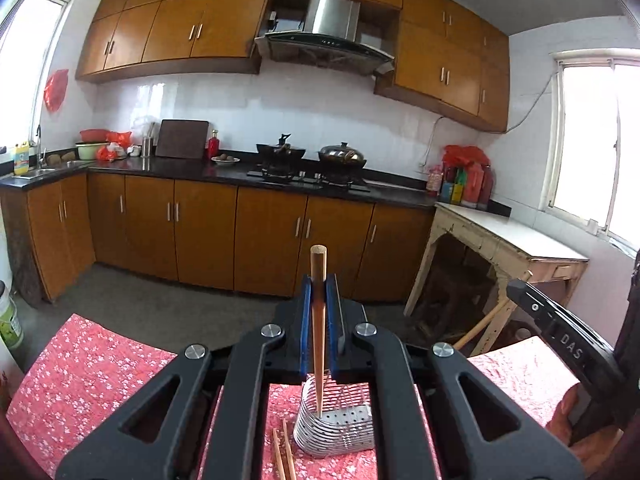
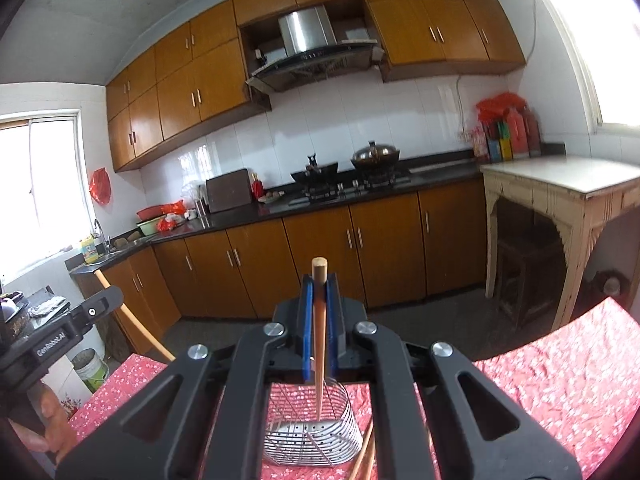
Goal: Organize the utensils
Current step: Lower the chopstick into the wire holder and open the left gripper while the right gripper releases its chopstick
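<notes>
Each gripper holds one wooden chopstick upright between its blue pads. My left gripper (image 1: 319, 280) is shut on a chopstick (image 1: 318, 340) whose thin tip hangs over a wire utensil basket (image 1: 336, 428) lying on the red floral tablecloth (image 1: 88, 376). My right gripper (image 2: 319, 282) is shut on another chopstick (image 2: 319, 344), its tip above the same basket (image 2: 316, 432). Loose chopsticks (image 1: 284, 456) lie beside the basket, also seen as chopsticks (image 2: 366, 456) at the bottom of the right wrist view. The right gripper's body (image 1: 560, 332) shows at the right of the left wrist view.
A kitchen counter (image 1: 224, 172) with a stove, two woks and a cutting board runs along the far wall. A worn cream side table (image 1: 504, 240) stands at the right. A white bucket (image 2: 90, 368) sits on the floor. A wooden chair back (image 2: 136, 320) rises near the table's edge.
</notes>
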Demonstrator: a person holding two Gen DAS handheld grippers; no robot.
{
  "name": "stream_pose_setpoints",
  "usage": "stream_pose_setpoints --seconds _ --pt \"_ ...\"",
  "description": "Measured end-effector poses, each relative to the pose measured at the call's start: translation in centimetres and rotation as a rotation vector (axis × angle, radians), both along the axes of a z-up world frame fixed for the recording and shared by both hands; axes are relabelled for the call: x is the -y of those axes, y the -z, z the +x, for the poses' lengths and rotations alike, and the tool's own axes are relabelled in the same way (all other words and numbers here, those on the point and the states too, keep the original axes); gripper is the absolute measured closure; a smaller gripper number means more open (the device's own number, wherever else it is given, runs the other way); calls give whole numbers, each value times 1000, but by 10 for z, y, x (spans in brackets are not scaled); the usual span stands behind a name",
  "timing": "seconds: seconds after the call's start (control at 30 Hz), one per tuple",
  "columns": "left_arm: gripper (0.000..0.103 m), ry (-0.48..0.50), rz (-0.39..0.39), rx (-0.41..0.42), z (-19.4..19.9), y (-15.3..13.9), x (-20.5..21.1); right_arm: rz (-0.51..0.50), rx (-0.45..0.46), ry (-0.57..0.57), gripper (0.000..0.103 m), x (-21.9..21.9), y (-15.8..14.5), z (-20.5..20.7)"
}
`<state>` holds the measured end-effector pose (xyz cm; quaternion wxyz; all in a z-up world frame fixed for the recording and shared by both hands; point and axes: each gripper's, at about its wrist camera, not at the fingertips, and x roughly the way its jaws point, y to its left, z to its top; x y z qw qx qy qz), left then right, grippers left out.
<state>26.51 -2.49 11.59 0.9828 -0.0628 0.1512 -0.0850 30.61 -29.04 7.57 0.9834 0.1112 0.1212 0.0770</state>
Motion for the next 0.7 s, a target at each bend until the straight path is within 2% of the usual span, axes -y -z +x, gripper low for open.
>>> stream_pose_setpoints --seconds 0.6,0.7 --pt "96 38 1 -113 27 23 4 137 -127 -66 95 15 39 31" --pt "96 28 6 -118 27 23 2 143 -131 -46 91 19 40 30"
